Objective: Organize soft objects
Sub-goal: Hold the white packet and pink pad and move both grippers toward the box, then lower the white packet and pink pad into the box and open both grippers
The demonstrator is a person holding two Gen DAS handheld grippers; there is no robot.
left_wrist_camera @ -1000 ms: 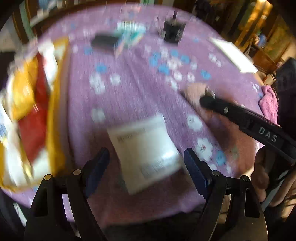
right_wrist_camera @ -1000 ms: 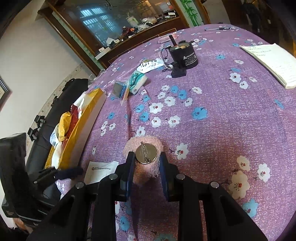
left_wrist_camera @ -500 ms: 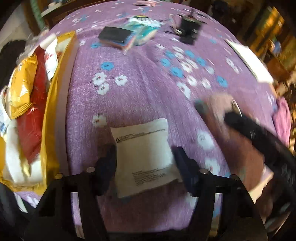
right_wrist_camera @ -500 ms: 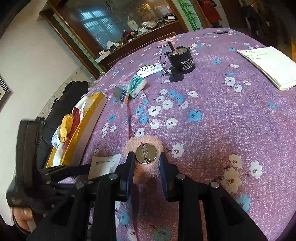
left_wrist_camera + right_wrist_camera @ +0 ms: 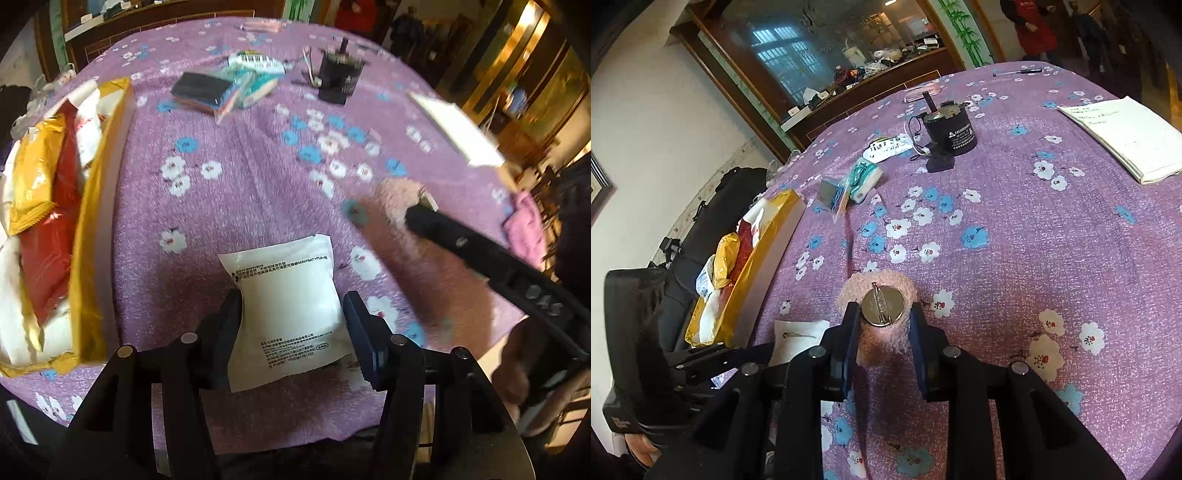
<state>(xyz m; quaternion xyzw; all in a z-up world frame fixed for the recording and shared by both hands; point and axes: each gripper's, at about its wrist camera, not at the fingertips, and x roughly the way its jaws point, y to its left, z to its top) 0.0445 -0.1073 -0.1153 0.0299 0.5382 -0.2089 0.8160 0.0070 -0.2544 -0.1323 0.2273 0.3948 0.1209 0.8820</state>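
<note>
White pouch: the flat white plastic pouch with black print [image 5: 291, 306] lies on the purple flowered desk [image 5: 240, 206], between my left jaws.
Left gripper [image 5: 291, 328]: jaws just closing, pads at the pouch sides.
Right gripper [image 5: 882, 332]: jaws clamped on the pink fluffy brooch with metal pin-back [image 5: 882, 306].

My round table [image 5: 1015, 258] wears a purple flowered cloth; at ten o'clock stands a white wall [image 5: 646, 122], at twelve a wood-framed glass cabinet [image 5: 827, 55].
</note>
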